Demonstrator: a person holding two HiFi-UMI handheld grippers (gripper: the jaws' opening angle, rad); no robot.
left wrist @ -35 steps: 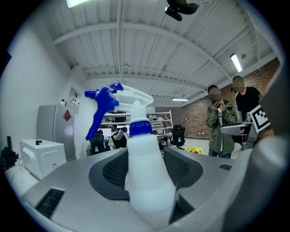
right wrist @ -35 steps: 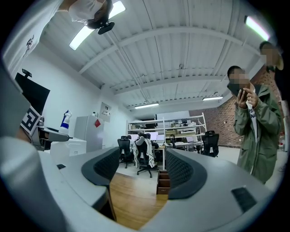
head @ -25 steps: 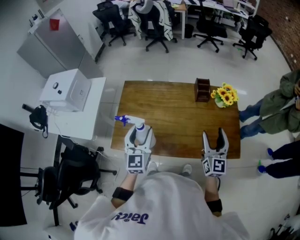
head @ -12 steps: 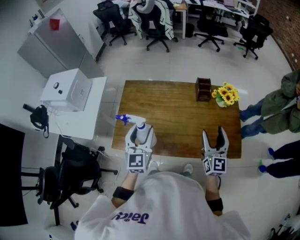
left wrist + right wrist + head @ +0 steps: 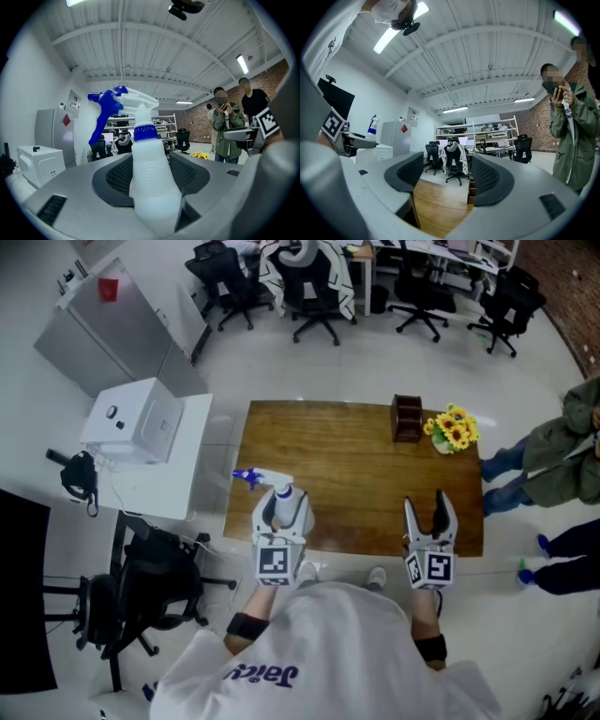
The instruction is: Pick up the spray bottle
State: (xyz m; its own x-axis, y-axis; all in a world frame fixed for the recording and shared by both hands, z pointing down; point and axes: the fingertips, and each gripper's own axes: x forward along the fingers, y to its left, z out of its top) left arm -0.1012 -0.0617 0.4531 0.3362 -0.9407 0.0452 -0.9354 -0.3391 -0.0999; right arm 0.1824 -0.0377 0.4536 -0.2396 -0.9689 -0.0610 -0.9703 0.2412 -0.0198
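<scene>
Two grippers sit at the near edge of the wooden surface [image 5: 361, 470], and only one is working. At my 7 o'clock the left gripper [image 5: 280, 510] has its jaws clamped on the spray bottle [image 5: 151, 161]. The left gripper view shows both pads pressed against the white body just under the blue collar. The bottle stands upright, and its blue trigger head [image 5: 246, 478] points off toward 10 o'clock, over the left margin of the surface. At my 5 o'clock the right gripper [image 5: 430, 509] hangs over the near edge with its jaws apart. Nothing is between them but bare wood, as the right gripper view shows.

Farther out, at 1 o'clock, a small brown box [image 5: 406, 418] stands near the far edge, with a bunch of sunflowers [image 5: 451, 429] just beside it. Both are well apart from the bottle.

By my reading the grasp is made and the lift is the step in hand. I cannot tell from these views whether the base has cleared the wood. Next I would want a straight rise with the pinch held firm and the wrist level. The body tapers where I hold it, so it could slide or tip if I loosen.
</scene>
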